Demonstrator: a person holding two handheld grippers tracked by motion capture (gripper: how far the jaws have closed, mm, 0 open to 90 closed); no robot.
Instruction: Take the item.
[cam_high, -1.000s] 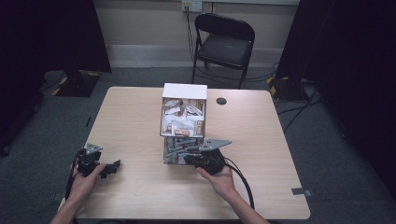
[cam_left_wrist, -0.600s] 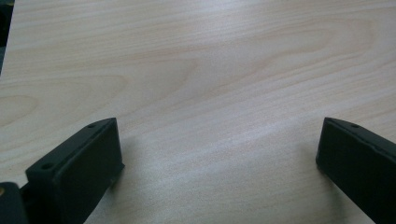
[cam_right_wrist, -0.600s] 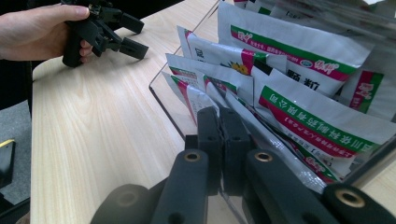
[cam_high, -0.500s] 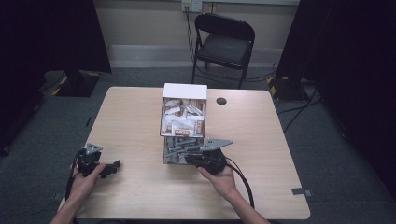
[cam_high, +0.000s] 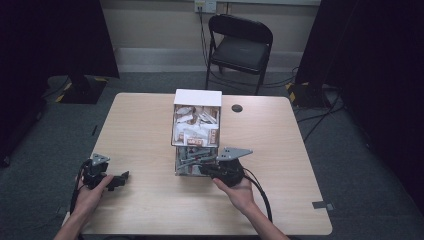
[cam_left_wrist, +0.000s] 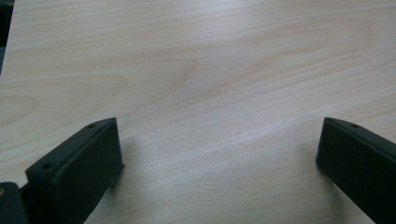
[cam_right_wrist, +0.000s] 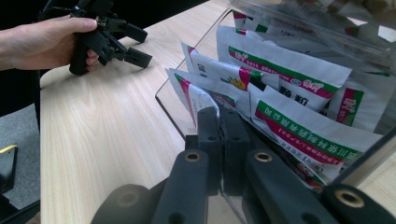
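A tall clear box (cam_high: 196, 131) with a white top stands mid-table, full of white sachets with red and green stripes (cam_right_wrist: 285, 70). My right gripper (cam_high: 201, 168) lies level at the box's open lower front. In the right gripper view its jaws are pressed together (cam_right_wrist: 219, 122) among the sachets. The edge of one sachet (cam_right_wrist: 198, 95) runs down into the seam between them. My left gripper (cam_high: 119, 180) rests on the table at the front left, far from the box. Its jaws stand wide apart (cam_left_wrist: 215, 154) over bare wood with nothing between them. It also appears in the right gripper view (cam_right_wrist: 135, 44).
A small black round disc (cam_high: 237, 108) lies on the table (cam_high: 280, 150) behind and right of the box. A black folding chair (cam_high: 240, 45) stands beyond the far edge. A cable (cam_high: 260, 192) trails from the right gripper toward the near edge.
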